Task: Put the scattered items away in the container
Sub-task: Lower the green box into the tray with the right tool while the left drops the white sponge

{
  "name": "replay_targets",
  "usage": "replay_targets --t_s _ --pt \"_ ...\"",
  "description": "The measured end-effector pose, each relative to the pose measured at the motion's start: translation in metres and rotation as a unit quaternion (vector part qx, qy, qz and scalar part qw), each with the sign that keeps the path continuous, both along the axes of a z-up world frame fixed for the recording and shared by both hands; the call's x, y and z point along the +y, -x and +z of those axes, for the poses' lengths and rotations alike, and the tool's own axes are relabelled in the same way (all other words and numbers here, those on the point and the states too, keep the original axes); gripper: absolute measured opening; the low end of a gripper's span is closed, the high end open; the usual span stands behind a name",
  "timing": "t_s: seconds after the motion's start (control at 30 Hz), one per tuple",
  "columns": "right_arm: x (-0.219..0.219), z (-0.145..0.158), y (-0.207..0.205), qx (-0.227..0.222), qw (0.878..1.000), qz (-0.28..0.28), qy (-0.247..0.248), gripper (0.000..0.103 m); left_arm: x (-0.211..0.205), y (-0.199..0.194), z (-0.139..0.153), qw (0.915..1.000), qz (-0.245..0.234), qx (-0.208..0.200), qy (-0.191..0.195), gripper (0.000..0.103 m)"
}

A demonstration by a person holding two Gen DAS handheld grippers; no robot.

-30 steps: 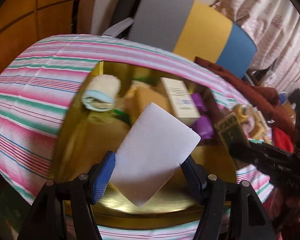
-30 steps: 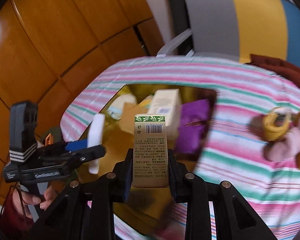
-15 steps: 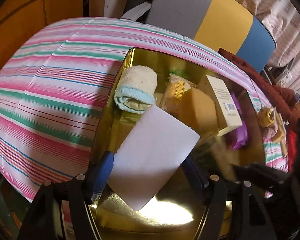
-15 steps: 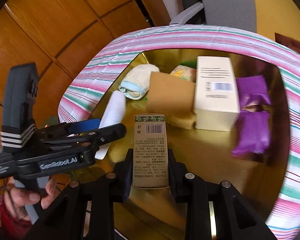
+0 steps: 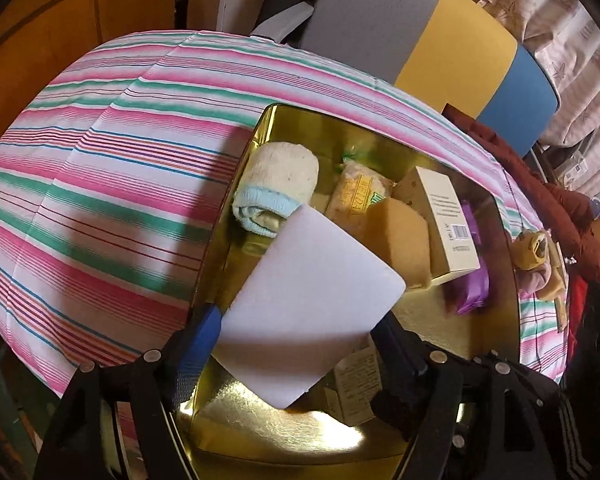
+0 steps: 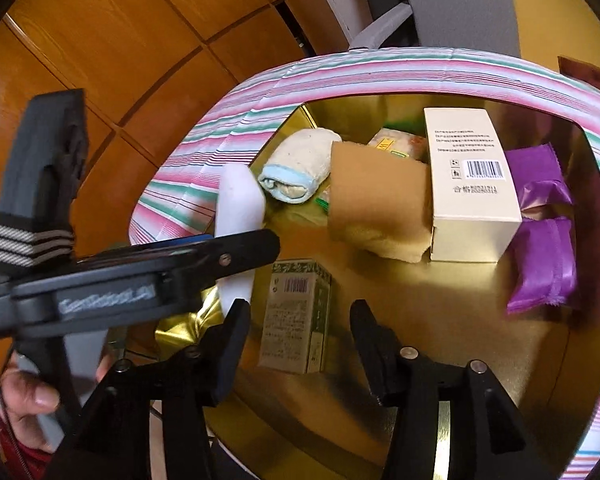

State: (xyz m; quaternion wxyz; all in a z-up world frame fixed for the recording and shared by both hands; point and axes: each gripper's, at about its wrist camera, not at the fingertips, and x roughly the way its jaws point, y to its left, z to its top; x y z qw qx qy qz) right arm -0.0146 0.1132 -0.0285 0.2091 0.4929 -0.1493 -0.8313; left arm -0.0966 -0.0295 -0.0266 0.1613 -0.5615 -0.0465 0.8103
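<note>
**Mia:** Why is the left gripper (image 5: 296,344) holding the white pad (image 5: 308,304) over the gold tin (image 5: 504,288)?

**Dad:** So it can drop inside. Its fingers are squeezed on the pad's two sides, and the pad hangs tilted above the tin's near corner.

**Mia:** And the right gripper (image 6: 296,336)?

**Dad:** Its fingers are spread apart, holding nothing. The little green box (image 6: 296,316) lies on the tin floor between them. I think it isn't touching them, but that part is blurry.

**Mia:** What changed?

**Dad:** Half a second ago that gripper was pinching the green box. Now it has let go. The towel roll (image 6: 296,170) and cream box (image 6: 470,188) stayed where they were.
</note>
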Motion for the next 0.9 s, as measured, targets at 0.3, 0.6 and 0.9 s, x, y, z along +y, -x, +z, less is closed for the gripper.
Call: replay_targets --t_s 0.3,0.6,0.9 --pt "0.011 0.010 -0.014 0.014 1.000 0.000 0.011 0.056 0.003 -0.004 0.019 0.9993 0.016 0.014 0.029 0.080" --pt "0.029 0.025 -0.028 0.035 0.999 -0.012 0.018 0.058 -0.019 -0.012 0.030 0.9958 0.082 0.038 -0.018 0.079" --pt "0.057 0.033 -0.040 0.043 0.998 -0.036 0.034 0.058 0.007 -0.021 -0.002 0.9986 0.019 -0.026 -0.041 0.062"
